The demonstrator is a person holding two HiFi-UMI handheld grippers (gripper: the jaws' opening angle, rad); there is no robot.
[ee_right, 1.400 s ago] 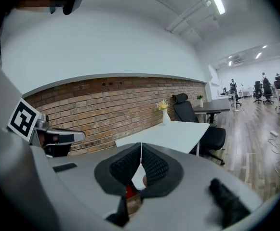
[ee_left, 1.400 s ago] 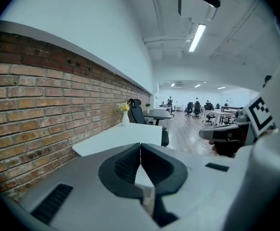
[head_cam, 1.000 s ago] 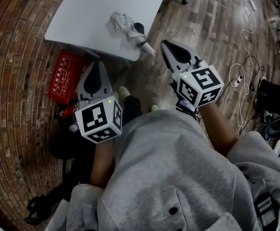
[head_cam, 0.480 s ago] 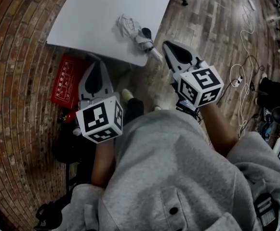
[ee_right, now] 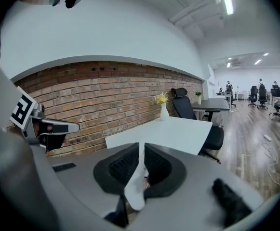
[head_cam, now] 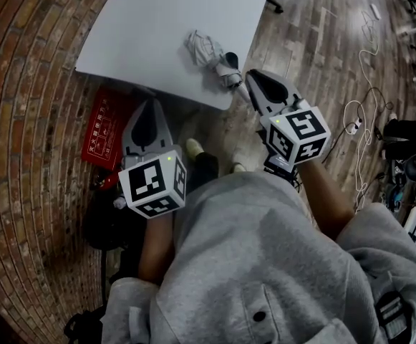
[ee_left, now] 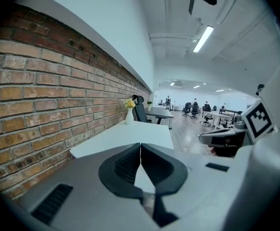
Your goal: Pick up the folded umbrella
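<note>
The folded umbrella (head_cam: 209,52) is a crumpled grey-white bundle with a black band and a pale handle end. It lies near the front right corner of the white table (head_cam: 150,27), handle end toward me. My right gripper (head_cam: 253,76) is shut, its tip just right of that handle end and apart from it. In the right gripper view a pale piece, apparently the umbrella (ee_right: 135,190), shows low behind the closed jaws. My left gripper (head_cam: 149,103) is shut and empty, hanging short of the table's front edge, left of the umbrella.
A red box (head_cam: 107,129) lies on the floor under the table edge. A black bag (head_cam: 106,221) sits by my left arm. Cables (head_cam: 356,113) trail on the wooden floor at right. A vase of flowers (ee_right: 164,109) and a black chair (ee_right: 184,104) stand at the table's far end.
Both grippers have moved forward toward the table. The table edge and umbrella now sit closer to them, and the right tip has come up beside the umbrella's handle end.
</note>
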